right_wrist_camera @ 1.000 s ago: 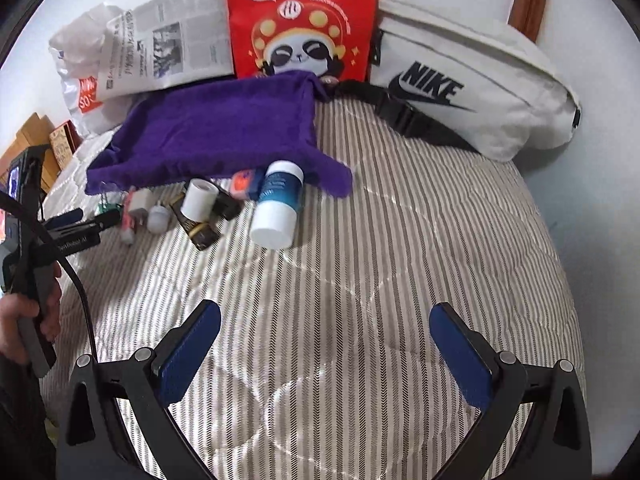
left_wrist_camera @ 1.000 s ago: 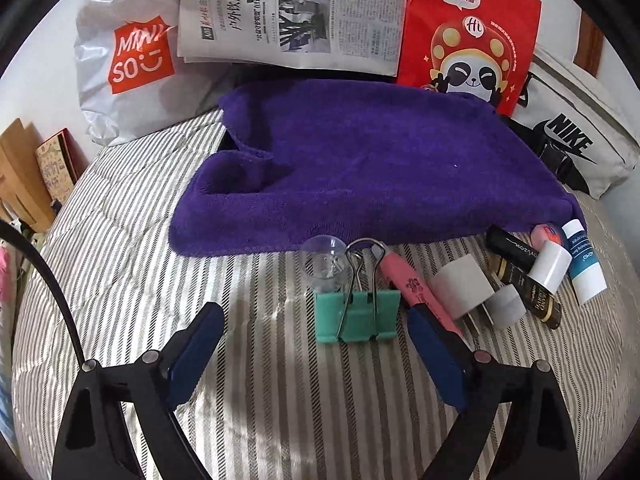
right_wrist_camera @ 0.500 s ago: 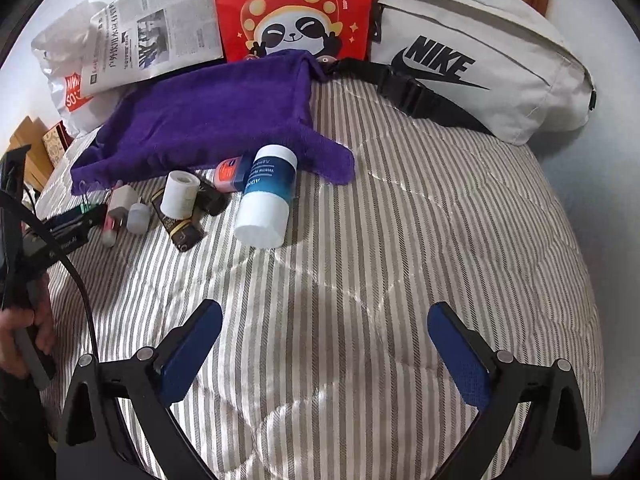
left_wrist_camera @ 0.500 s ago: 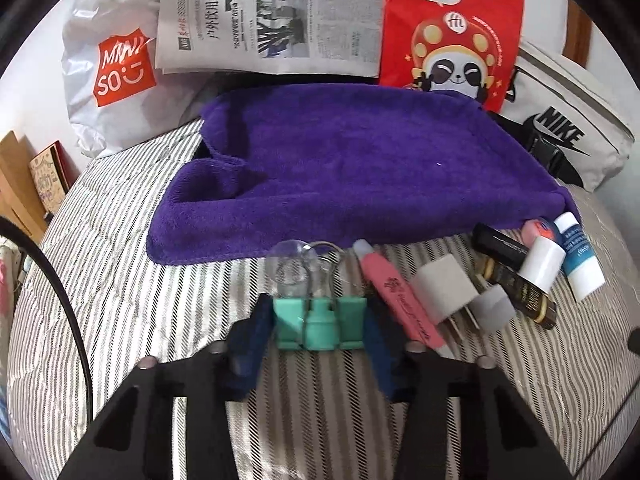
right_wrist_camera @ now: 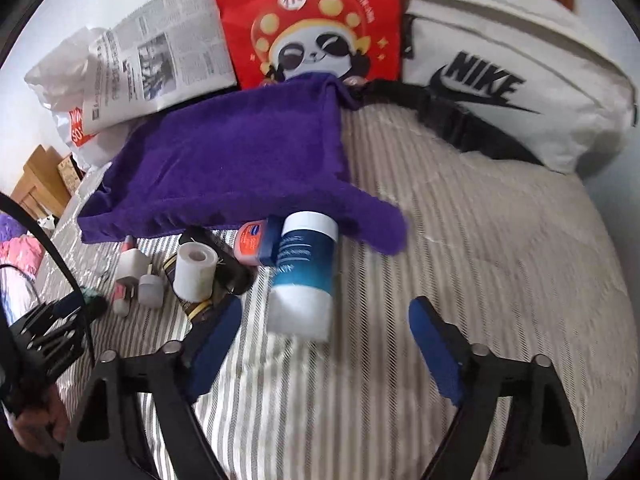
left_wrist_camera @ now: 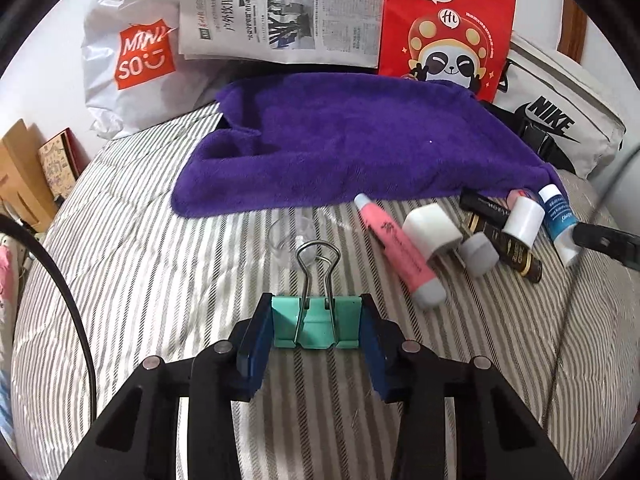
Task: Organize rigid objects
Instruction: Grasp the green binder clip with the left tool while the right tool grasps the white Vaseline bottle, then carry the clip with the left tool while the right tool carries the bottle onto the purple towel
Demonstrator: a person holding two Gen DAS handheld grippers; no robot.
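My left gripper (left_wrist_camera: 316, 326) is shut on a green binder clip (left_wrist_camera: 316, 322) and holds it just above the striped bed, nearer me than a clear small cup (left_wrist_camera: 288, 240). A pink tube (left_wrist_camera: 398, 250), a white plug (left_wrist_camera: 430, 230), a grey cap (left_wrist_camera: 478, 254) and dark tubes (left_wrist_camera: 516, 258) lie to the right. My right gripper (right_wrist_camera: 320, 320) is open, its fingers on either side of a blue-and-white bottle (right_wrist_camera: 304, 276) lying on the bed. The left gripper shows in the right wrist view (right_wrist_camera: 76, 308) at the far left.
A purple towel (left_wrist_camera: 360, 148) lies behind the objects. A newspaper (left_wrist_camera: 280, 12), a red panda bag (left_wrist_camera: 444, 28), a white Miniso bag (left_wrist_camera: 132, 64) and a white Nike bag (right_wrist_camera: 500, 80) line the wall. Cardboard (left_wrist_camera: 20, 176) stands at the bed's left edge.
My left gripper shut on the binder clip and drew it back from the cup. My right gripper moved forward and down to the blue-and-white bottle, its fingers narrowing.
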